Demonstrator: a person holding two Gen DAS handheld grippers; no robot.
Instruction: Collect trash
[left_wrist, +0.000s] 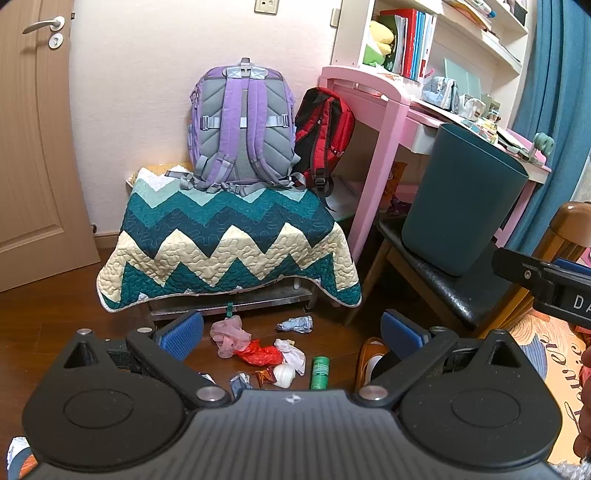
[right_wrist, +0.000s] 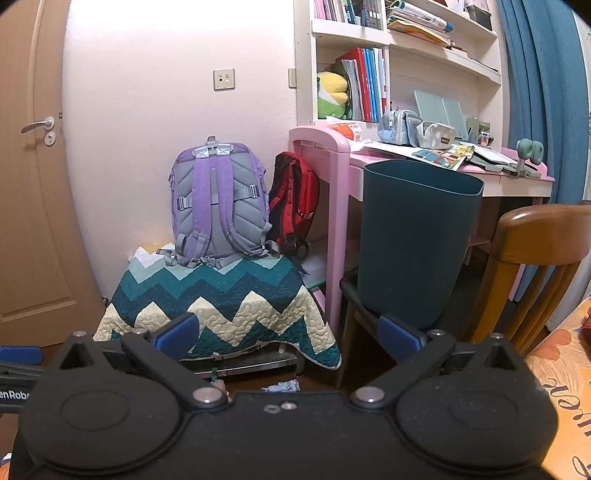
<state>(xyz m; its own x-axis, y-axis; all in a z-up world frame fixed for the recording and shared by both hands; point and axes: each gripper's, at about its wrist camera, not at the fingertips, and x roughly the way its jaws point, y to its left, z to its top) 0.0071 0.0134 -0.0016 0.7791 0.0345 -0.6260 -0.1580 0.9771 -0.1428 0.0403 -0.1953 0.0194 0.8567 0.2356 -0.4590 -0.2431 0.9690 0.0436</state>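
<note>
Your trash lies on the floor (left_wrist: 332, 332) in front of the quilt-draped bench (left_wrist: 229, 236), just ahead of your left gripper (left_wrist: 291, 332), whose fingers stand wide and hold nothing. Your right gripper (right_wrist: 288, 332) is spread wide and empty too, facing the bin (right_wrist: 417, 240) that stands on the chair (left_wrist: 443, 291).

Most of the pile should be light and soft: a pink crumpled bag (left_wrist: 229, 334), a red wrapper (left_wrist: 258, 354), a white tissue (left_wrist: 293, 352) and a bluish paper wad (left_wrist: 295, 324). Pinch these through the bulk of the crumple, not a loose edge, or they may slip free. The green tube (left_wrist: 319, 371) looks stiff and may roll; close across its middle. The white round piece (left_wrist: 283, 376) and the small brown wrapper (left_wrist: 266, 376) touch each other, so take them singly.

By my count there are about eight pieces, a further wad (left_wrist: 240, 382) being partly hidden, one bin, and two backpacks.
</note>
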